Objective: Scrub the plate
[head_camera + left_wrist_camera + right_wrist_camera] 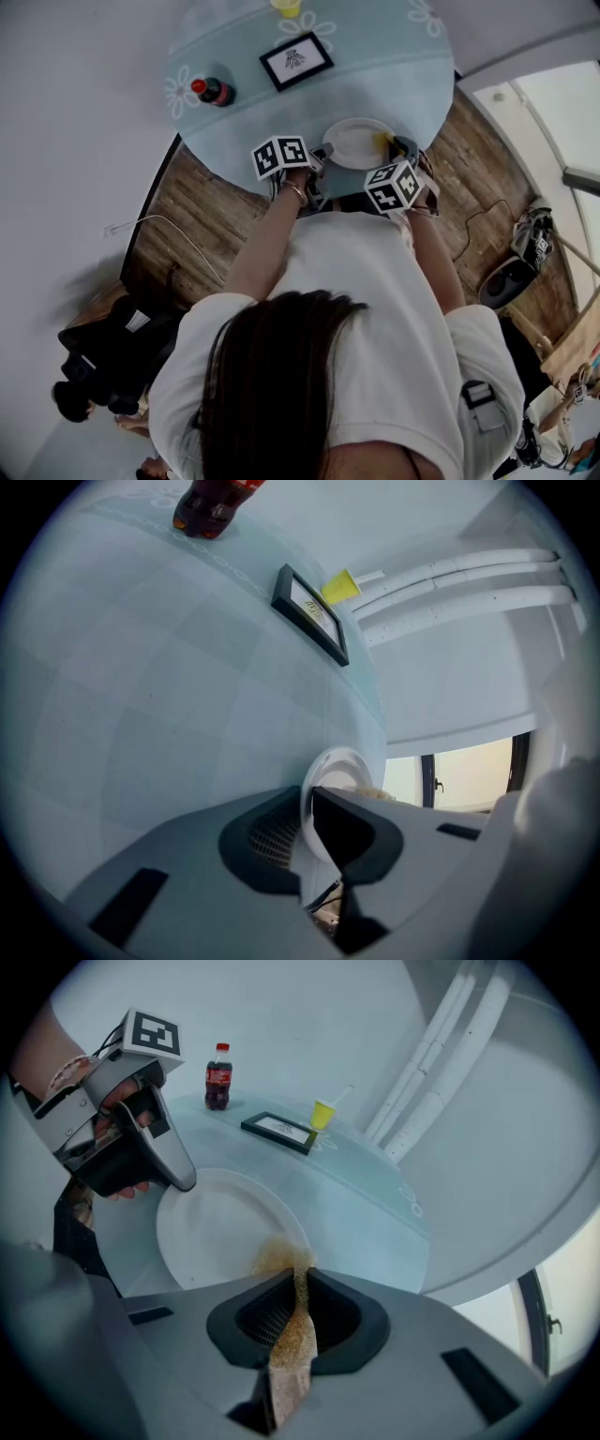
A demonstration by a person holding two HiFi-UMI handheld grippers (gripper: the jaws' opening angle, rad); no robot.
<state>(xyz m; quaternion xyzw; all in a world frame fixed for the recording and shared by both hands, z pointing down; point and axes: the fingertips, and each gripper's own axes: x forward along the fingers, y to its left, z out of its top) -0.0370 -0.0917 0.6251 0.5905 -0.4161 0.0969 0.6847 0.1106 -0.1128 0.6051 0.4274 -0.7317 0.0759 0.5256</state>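
Observation:
A white plate [220,1227] lies at the near edge of the round pale-blue table [394,84]. My left gripper [307,817] is shut on the plate's rim [323,766], which runs edge-on between its jaws. In the right gripper view, that left gripper [178,1180] sits at the plate's left rim. My right gripper [295,1288] is shut on a thin tan scrub sponge [291,1335]; the sponge's frayed end [277,1255] rests on the plate's near right part. From the head view, the plate [354,142] shows between the left gripper [314,169] and the right gripper [401,150].
A cola bottle [214,92] stands at the table's left. A black-framed card [296,60] lies in the middle, and a yellow cup [287,7] stands at the far edge. The bottle [217,1077], card [278,1131] and cup [322,1115] lie beyond the plate. Wood floor [202,211] surrounds the table.

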